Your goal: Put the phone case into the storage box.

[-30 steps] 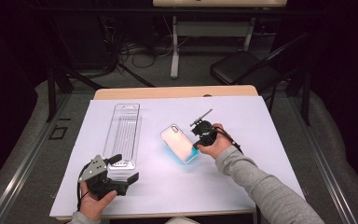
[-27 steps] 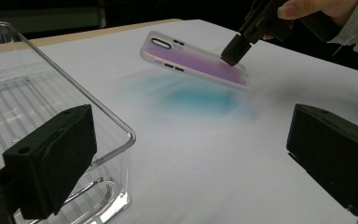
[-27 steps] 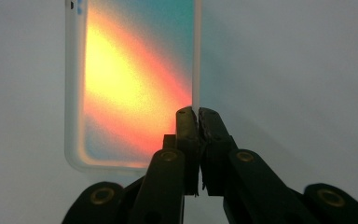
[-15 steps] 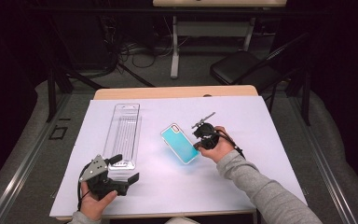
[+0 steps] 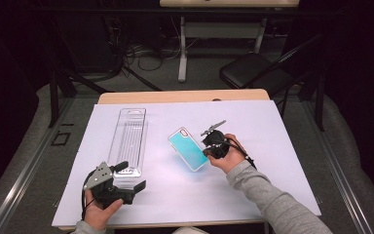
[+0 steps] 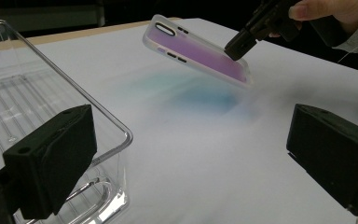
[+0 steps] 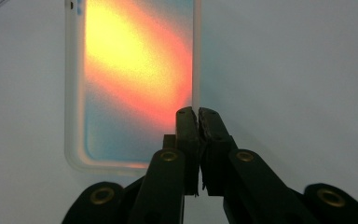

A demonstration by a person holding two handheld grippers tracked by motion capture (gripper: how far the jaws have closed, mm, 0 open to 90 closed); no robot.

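In the high view the phone case (image 5: 189, 148) is near the middle of the white table sheet (image 5: 272, 126), its long axis running from about 11 o'clock, where the camera cutout sits, down to about 5 o'clock, with its teal face turned up. The right gripper (image 5: 208, 146) is just beside it at 3 o'clock, jaws pressed together on the case's long right edge near its lower end. The left gripper view shows the case (image 6: 200, 51) lifted clear of the sheet and tilted, the cutout end highest and farthest away, the pinched edge under the right gripper (image 6: 237, 46). In the right gripper view the case (image 7: 130, 84) points straight toward 12 o'clock, glowing orange and yellow, with the closed right gripper (image 7: 198, 114) clamping its right rim. The left gripper (image 5: 131, 176) rests near the sheet's front left, at 7 o'clock from the case, jaws spread wide and holding nothing; the clear plastic tray (image 5: 129, 141) lies just beyond it, its length running from 12 to 6 o'clock.
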